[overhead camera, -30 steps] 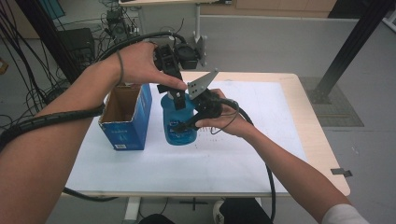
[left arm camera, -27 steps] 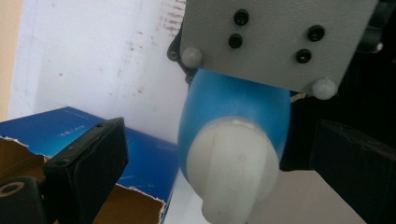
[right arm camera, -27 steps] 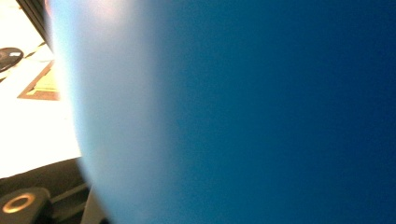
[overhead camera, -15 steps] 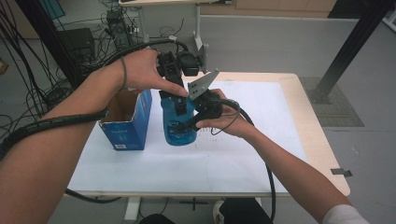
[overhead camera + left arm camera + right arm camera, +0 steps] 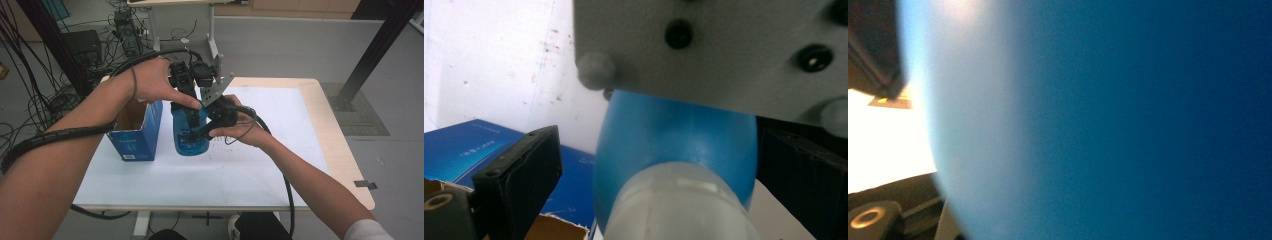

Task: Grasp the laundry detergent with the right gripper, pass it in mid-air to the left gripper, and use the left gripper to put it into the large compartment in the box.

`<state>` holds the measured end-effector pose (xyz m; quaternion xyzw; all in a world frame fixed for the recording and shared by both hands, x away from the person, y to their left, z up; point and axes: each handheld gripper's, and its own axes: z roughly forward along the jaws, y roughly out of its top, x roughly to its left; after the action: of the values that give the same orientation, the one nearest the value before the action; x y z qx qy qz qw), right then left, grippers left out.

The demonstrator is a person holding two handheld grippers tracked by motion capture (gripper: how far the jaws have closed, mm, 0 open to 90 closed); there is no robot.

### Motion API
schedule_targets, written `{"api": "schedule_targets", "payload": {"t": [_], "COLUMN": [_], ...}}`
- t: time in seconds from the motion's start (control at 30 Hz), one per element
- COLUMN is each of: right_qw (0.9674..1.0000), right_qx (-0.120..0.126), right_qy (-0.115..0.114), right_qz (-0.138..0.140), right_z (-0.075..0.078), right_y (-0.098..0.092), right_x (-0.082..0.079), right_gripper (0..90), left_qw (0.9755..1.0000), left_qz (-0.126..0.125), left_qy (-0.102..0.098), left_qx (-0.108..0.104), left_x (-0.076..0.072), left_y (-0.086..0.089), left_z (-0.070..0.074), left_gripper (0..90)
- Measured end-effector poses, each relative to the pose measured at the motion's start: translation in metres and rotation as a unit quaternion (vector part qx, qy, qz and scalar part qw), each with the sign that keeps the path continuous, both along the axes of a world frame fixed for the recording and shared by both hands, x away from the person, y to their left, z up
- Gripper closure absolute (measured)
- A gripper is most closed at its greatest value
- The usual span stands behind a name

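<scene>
The right hand-held gripper (image 5: 200,134) clamps the blue bottle (image 5: 189,135) upright on the table (image 5: 280,165), while the left hand-held gripper (image 5: 192,111) straddles its pale cap (image 5: 684,205), jaws wide, so uncapping is barely begun.

blue bottle (image 5: 189,135), translucent plastic, pale clear neck; upright on white table sheet, just beside open blue box.
</scene>
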<state>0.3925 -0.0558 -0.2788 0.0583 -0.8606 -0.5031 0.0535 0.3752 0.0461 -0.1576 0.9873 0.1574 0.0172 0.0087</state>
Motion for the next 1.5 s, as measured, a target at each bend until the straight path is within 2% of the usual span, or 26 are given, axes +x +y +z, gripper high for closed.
{"api": "schedule_targets", "payload": {"t": [0.27,0.33,0.4,0.97,1.5], "right_qw": [1.0,1.0,1.0,0.9999,1.0], "right_qx": [-0.001,0.004,0.005,0.004,0.001], "right_qy": [0.001,-0.009,-0.002,-0.01,-0.006], "right_qz": [0.003,0.003,0.005,0.004,0.0], "right_z": [0.0013,0.001,0.0011,0.0009,0.0], "right_y": [0.001,0.0016,0.0018,0.0008,0.0], "right_x": [-0.0005,0.0007,-0.0001,0.0013,0.0029], "right_gripper": [44.8,44.8,44.8,44.7,44.7], "left_qw": [1.0,1.0,1.0,1.0,1.0], "left_qz": [0.0,0.0,-0.001,-0.003,-0.004], "left_qy": [0.0,0.002,0.002,0.001,0.001], "left_qx": [0.002,0.003,0.004,0.007,0.007], "left_x": [-0.0004,-0.0005,-0.0006,-0.0015,-0.0013], "left_y": [0.0005,0.0003,-0.0002,-0.0026,-0.0023], "left_z": [-0.0014,-0.0023,-0.0031,-0.0015,-0.0013], "left_gripper": [5.5,5.5,5.4,5.4,5.5]}}
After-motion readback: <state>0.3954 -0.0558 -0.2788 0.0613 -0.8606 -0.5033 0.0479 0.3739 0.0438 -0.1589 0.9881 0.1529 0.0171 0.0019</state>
